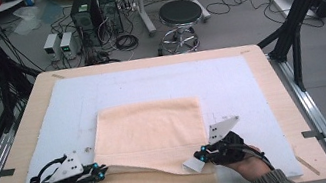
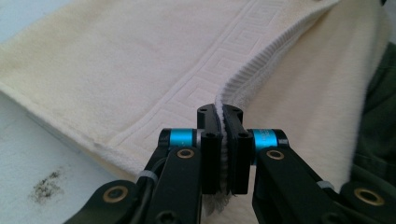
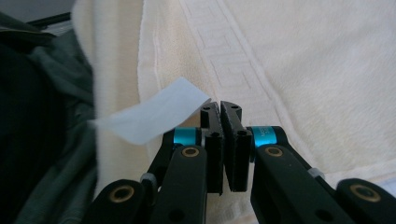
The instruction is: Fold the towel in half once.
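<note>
A cream towel (image 1: 150, 129) lies flat on the white mat (image 1: 231, 84), its near part draped over the table's front edge. My left gripper (image 1: 101, 172) is at the towel's near left corner. In the left gripper view its jaws (image 2: 223, 114) are shut on the towel's ribbed hem (image 2: 261, 60). My right gripper (image 1: 198, 155) is at the near right corner, and its jaws (image 3: 220, 109) are shut on the towel's edge (image 3: 327, 70). Beside them a white label (image 3: 154, 116) sticks out to the left. Both edges are lifted slightly off the mat.
The mat covers a wooden table (image 1: 271, 82). Beyond the far edge stand a black stool (image 1: 180, 15) and computer towers (image 1: 86, 11) among floor cables. A black frame post (image 1: 299, 11) rises at the right. A dark smudge (image 2: 46, 186) marks the mat.
</note>
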`<state>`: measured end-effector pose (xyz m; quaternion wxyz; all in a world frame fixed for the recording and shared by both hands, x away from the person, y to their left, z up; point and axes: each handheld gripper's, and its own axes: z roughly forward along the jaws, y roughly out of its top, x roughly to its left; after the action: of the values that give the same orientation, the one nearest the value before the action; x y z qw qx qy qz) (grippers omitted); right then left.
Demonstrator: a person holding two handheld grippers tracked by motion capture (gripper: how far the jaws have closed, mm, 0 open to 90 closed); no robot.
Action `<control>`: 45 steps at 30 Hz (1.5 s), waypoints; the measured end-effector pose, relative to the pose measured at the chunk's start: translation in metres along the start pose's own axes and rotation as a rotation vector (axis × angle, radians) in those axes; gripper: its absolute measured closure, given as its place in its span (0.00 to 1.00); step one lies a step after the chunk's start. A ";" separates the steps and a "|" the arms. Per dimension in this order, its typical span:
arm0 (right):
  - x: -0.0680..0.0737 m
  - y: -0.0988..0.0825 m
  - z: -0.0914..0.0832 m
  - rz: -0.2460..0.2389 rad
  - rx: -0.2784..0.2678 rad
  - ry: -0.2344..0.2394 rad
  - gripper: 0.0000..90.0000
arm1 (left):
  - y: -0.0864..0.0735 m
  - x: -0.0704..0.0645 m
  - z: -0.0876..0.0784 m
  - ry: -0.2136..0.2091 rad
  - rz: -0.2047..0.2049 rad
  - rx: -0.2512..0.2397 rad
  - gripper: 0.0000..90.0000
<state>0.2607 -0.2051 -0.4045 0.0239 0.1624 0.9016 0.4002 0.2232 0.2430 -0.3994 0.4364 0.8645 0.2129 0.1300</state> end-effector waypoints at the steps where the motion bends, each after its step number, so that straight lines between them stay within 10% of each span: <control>1: 0.004 0.001 -0.003 -0.010 0.001 0.006 0.98 | 0.000 -0.005 -0.005 0.000 0.008 -0.006 0.95; 8: 0.045 0.002 -0.020 -0.082 0.014 0.060 0.98 | -0.008 -0.040 -0.034 -0.049 0.047 0.003 0.94; 11: 0.051 0.001 -0.023 -0.083 0.006 0.081 0.92 | -0.011 -0.046 -0.036 -0.072 0.043 0.013 0.76; 25: -0.023 0.002 -0.001 0.079 -0.041 -0.075 0.59 | 0.000 0.007 -0.002 0.068 -0.066 -0.029 0.50; 45: -0.092 0.029 0.001 0.150 -0.048 -0.222 0.38 | 0.023 0.080 0.036 0.181 -0.191 -0.040 0.40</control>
<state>0.3560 -0.2144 -0.3920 0.0973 0.2719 0.8690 0.4018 0.3143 0.2444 -0.3992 0.4429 0.8162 0.3300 0.1697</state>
